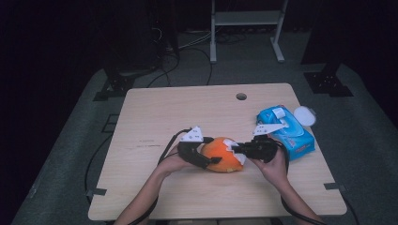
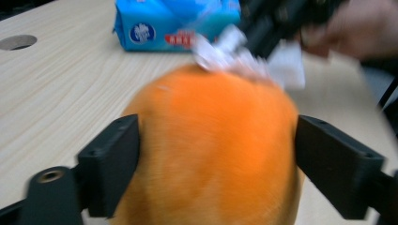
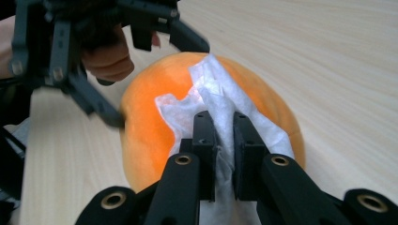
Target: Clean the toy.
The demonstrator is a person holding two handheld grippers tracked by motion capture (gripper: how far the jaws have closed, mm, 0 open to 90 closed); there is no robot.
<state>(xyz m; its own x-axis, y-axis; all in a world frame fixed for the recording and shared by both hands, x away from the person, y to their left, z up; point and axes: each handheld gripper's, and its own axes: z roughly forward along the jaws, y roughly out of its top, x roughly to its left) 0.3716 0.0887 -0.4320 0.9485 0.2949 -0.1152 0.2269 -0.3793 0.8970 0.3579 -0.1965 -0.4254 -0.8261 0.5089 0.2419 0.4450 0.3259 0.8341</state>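
Observation:
A round orange fuzzy object (image 1: 218, 154) rests on the wooden table (image 1: 155, 117) near its front middle. My left gripper (image 1: 210, 161) is shut on it, one black jaw pressed on each side of the orange object (image 2: 211, 150). A white wipe (image 3: 211, 89) lies draped over the top of the orange object (image 3: 145, 117). My right gripper (image 3: 224, 123) is shut on that wipe, pinching a fold between its jaws. In the high view the right gripper (image 1: 238, 149) comes in from the right and touches the wipe (image 1: 231, 144) to the object.
A blue pack of wipes (image 1: 286, 132) lies at the table's right, just behind my right hand, with a white lid (image 1: 305, 115) beside it. A round hole (image 1: 241, 96) is near the table's far edge. Cables trail off the front edge.

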